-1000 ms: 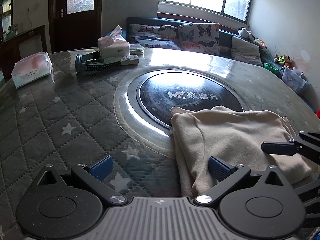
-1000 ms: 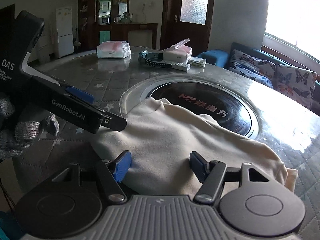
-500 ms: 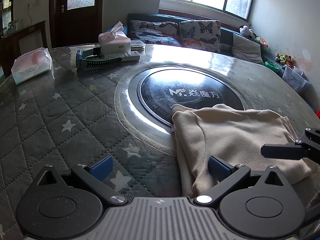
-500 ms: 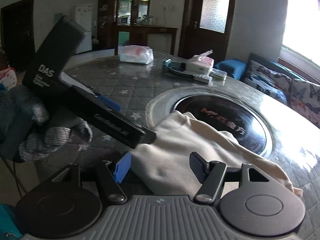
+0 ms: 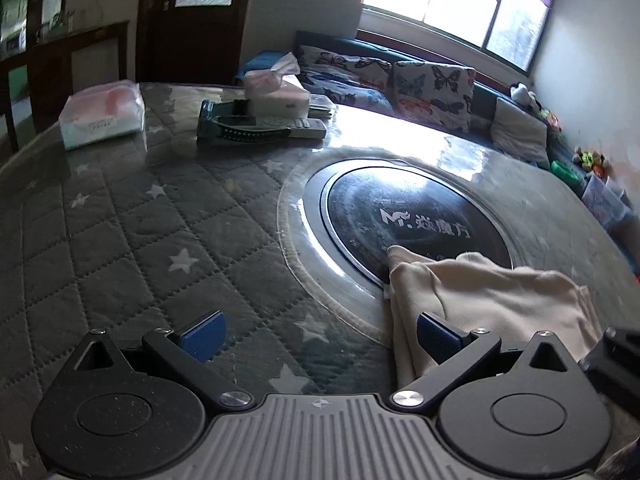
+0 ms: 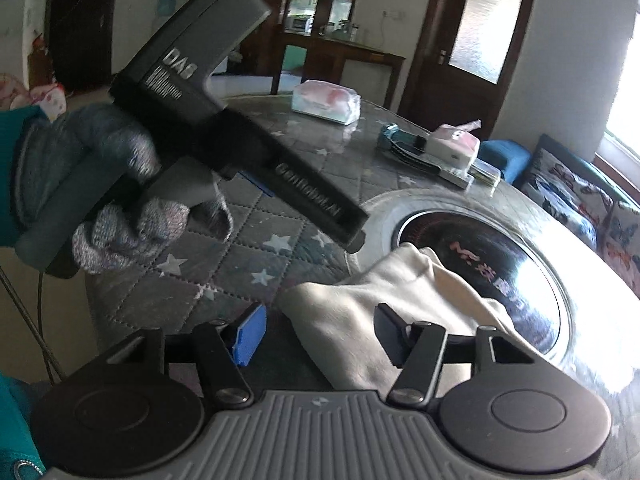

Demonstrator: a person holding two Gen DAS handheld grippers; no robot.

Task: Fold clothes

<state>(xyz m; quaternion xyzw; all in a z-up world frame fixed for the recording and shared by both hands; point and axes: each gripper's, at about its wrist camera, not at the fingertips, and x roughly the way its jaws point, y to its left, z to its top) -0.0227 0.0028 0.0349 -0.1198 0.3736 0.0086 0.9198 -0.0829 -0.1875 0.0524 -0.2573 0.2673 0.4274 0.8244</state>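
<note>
A cream garment point(image 5: 500, 300) lies folded on the quilted table, partly over the black round centre plate point(image 5: 416, 216). My left gripper point(image 5: 320, 336) is open above the bare quilt, its right pad at the garment's left edge and nothing between the pads. In the right wrist view a gloved hand point(image 6: 120, 208) holds the left gripper point(image 6: 354, 240) tilted above the table, clear of the cloth. My right gripper point(image 6: 320, 334) hovers over the near corner of the garment point(image 6: 360, 320). Its jaws are closing with the cloth between them, but the pads do not press on it.
A wrapped tissue pack point(image 5: 102, 114), a tissue box point(image 5: 276, 94) and a remote with a teal object point(image 5: 256, 128) sit at the far side of the table. A sofa with butterfly cushions point(image 5: 432, 88) stands behind. The table's edge point(image 6: 96, 320) is near, lower left.
Both grippers have drawn back and risen a little while rolling. The left gripper has come off the garment, and the right jaws have narrowed slightly. The garment has not moved.
</note>
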